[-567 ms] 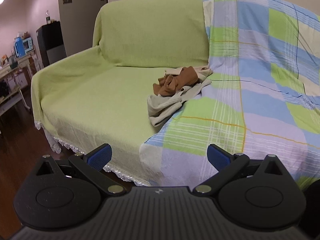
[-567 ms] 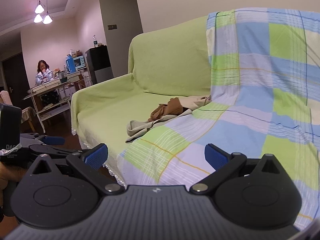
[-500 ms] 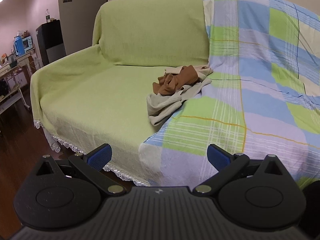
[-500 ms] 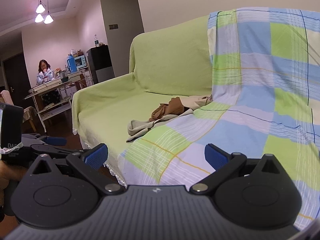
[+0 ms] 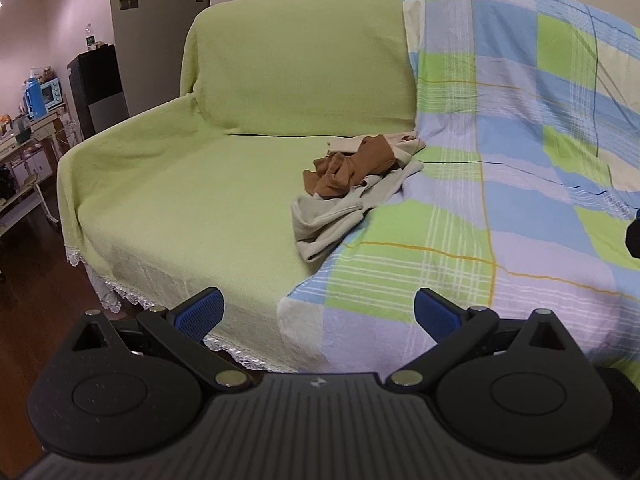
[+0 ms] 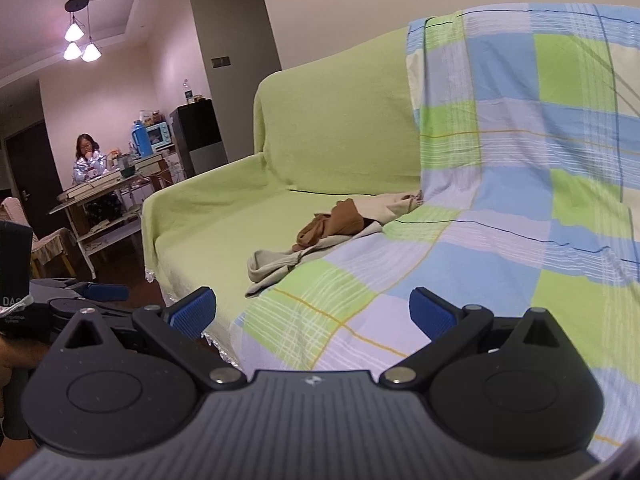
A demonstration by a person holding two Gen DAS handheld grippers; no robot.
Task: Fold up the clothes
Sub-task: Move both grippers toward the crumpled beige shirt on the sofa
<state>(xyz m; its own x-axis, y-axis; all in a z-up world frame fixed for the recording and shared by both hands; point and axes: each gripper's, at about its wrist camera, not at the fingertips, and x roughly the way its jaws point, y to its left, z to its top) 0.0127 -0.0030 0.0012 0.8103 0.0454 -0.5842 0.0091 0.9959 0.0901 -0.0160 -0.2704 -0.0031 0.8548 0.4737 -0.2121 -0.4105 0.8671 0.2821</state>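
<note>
A crumpled brown garment [image 5: 352,170] [image 6: 332,226] lies on top of a rumpled beige garment [image 5: 332,220] [image 6: 276,266] in the middle of the sofa seat, at the seam between the green cover and the checked cover. My left gripper [image 5: 318,314] hovers open off the sofa's front edge, well short of the clothes, nothing between its blue pads. My right gripper [image 6: 312,312] is open too, low over the checked cover's front edge, also apart from the clothes. The left gripper's body [image 6: 80,300] shows at the right wrist view's left edge.
The sofa wears a green cover [image 5: 192,208] on the left and a blue-green checked cover [image 5: 520,208] on the right. Dark wood floor [image 5: 36,320] lies on the left. A person [image 6: 86,160] sits at a cluttered table [image 6: 100,192] far left, beside a black fridge [image 6: 198,136].
Both grippers have drifted slightly closer to the sofa; the clothes look a little larger. Both stay open and the clothes have not moved.
</note>
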